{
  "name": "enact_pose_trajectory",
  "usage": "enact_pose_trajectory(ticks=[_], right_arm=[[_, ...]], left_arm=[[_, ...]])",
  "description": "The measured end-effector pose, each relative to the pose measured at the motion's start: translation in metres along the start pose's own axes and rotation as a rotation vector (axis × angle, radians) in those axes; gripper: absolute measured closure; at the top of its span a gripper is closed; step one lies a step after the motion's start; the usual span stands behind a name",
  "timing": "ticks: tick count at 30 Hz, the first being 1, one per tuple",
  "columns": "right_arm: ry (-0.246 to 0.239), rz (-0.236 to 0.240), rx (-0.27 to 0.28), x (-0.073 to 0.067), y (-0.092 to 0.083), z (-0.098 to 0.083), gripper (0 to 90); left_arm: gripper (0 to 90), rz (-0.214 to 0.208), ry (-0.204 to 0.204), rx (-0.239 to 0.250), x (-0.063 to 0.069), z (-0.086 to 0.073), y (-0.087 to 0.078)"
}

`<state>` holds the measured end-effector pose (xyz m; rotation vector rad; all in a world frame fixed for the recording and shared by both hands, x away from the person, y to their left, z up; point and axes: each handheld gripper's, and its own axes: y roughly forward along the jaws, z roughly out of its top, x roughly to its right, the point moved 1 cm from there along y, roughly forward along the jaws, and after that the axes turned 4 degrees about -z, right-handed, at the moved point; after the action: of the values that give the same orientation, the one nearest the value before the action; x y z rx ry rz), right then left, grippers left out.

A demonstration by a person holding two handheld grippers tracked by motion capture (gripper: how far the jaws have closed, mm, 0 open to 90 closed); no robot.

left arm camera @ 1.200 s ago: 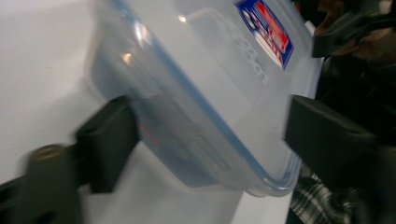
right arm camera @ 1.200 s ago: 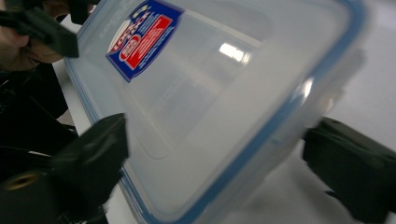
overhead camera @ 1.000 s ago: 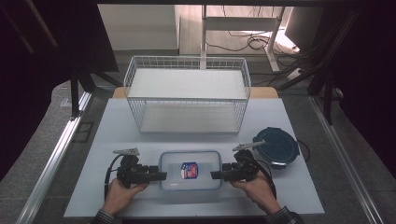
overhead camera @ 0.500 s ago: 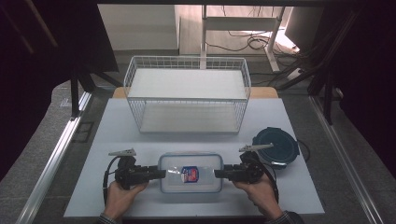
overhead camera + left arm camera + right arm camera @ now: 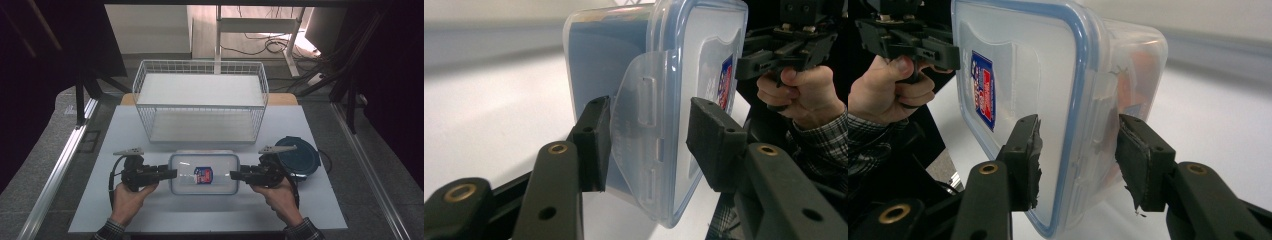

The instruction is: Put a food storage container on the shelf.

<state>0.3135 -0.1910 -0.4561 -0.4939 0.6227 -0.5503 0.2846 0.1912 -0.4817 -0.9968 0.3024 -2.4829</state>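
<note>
A clear rectangular food box (image 5: 202, 172) with a blue-sealed lid and a small red-and-blue sticker hangs just above the white table (image 5: 100, 210), held by its two short ends. My left gripper (image 5: 172, 173) clamps the left end. In the left gripper view its pads (image 5: 594, 145) squeeze the latch flap and lid rim of the box (image 5: 664, 75). My right gripper (image 5: 234, 175) clamps the right end. In the right gripper view one pad (image 5: 1023, 160) presses the lid and the other the base of the box (image 5: 1048, 75). Both pairs of jaws have just been closing on the box.
A white wire basket (image 5: 200, 100) stands behind the box at the table's middle back. A dark blue round lidded container (image 5: 300, 155) sits just behind my right gripper. The opposite hand appears in each gripper view (image 5: 799, 90) (image 5: 888, 90).
Both grippers closed onto the box's ends. The box has since come up off the table a little, its left end most.
</note>
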Motion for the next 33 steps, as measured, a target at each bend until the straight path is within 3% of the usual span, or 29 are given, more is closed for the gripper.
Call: enact_pose_trajectory(ticks=[8, 20, 33], right_arm=[[-0.025, 0.004, 0.038, -0.002, -0.006, 0.024, 53.9], [-0.074, 0.002, 0.071, -0.007, -0.012, 0.075, 53.9], [-0.098, -0.008, 0.132, -0.009, -0.023, 0.136, 54.0]], left_arm=[[52.3, 0.022, 0.024, 0.015, 0.005, 0.028, -0.008], [51.5, 0.053, 0.056, 0.055, 0.011, 0.070, -0.022], [51.0, 0.070, 0.099, 0.099, 0.015, 0.131, -0.036]])
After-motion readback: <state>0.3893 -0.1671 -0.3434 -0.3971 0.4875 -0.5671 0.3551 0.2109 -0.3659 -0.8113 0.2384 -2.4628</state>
